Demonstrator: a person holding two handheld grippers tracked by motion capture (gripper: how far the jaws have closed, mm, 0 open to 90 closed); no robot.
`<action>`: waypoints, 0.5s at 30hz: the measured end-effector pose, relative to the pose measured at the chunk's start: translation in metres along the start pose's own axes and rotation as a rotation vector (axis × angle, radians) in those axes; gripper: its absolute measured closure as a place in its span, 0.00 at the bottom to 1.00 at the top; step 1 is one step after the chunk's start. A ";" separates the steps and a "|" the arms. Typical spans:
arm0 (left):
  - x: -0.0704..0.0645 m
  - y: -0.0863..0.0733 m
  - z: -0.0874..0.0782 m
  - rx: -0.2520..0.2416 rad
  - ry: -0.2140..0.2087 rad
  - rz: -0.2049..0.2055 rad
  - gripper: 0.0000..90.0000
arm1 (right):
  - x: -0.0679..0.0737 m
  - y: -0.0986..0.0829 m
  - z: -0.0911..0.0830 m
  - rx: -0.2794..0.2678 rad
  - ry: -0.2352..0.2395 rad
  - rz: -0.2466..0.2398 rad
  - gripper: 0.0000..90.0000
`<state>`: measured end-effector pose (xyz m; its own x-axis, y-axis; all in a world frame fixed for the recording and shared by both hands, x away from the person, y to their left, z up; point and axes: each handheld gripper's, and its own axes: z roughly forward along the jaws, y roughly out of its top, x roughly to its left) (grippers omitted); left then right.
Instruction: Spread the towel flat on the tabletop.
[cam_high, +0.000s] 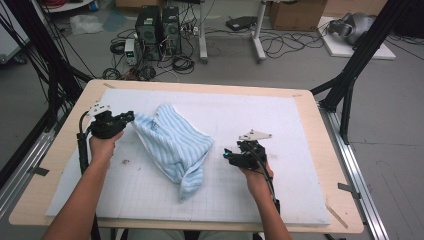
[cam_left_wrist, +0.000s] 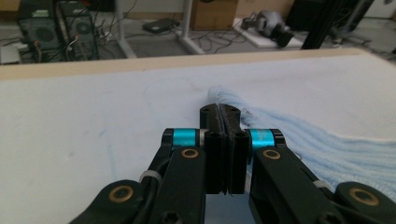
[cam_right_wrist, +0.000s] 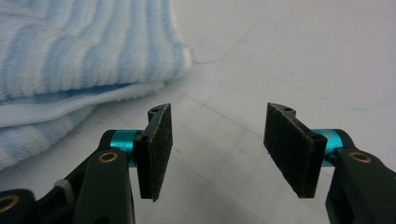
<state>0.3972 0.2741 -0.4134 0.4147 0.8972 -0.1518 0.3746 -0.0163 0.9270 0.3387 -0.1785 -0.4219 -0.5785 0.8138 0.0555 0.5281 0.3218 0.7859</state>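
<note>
The counter is carrying a white mat that is covering most of its top, with pale wood showing around the edges.

The towel, blue and white striped, is lying bunched on the left half of the mat, running from the far left down toward the middle, with a loose tail drooping toward the near edge. In the right gripper view its folded layers are stacking up at the upper left, with a thicker hemmed edge resting on the mat.

The left gripper is sitting at the far left corner of the towel, held in the person's left hand. Its fingers are pressing tight together with the towel's edge coming out beside them, so they are pinching that corner; the cloth is spreading off to the right in the left gripper view.

The right gripper is hovering just right of the towel's middle, held in the right hand and pointing left toward the cloth. Its fingers are standing wide apart, gripping nothing, with bare mat between them and the towel's folded edge lying near but apart from them.
</note>
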 end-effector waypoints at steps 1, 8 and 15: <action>0.003 -0.003 -0.001 0.006 0.010 -0.004 0.98 | 0.005 0.002 0.004 0.006 0.013 -0.007 0.46; 0.011 -0.007 -0.006 0.010 0.018 -0.015 0.98 | 0.036 0.013 0.028 0.046 0.077 -0.087 0.48; 0.012 -0.008 -0.003 0.020 0.020 -0.011 0.98 | 0.051 0.022 0.066 0.119 0.103 -0.139 0.63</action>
<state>0.3964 0.2861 -0.4215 0.3936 0.9062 -0.1548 0.3955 -0.0149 0.9183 0.3617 -0.0975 -0.4426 -0.7084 0.7055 0.0190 0.5049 0.4879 0.7120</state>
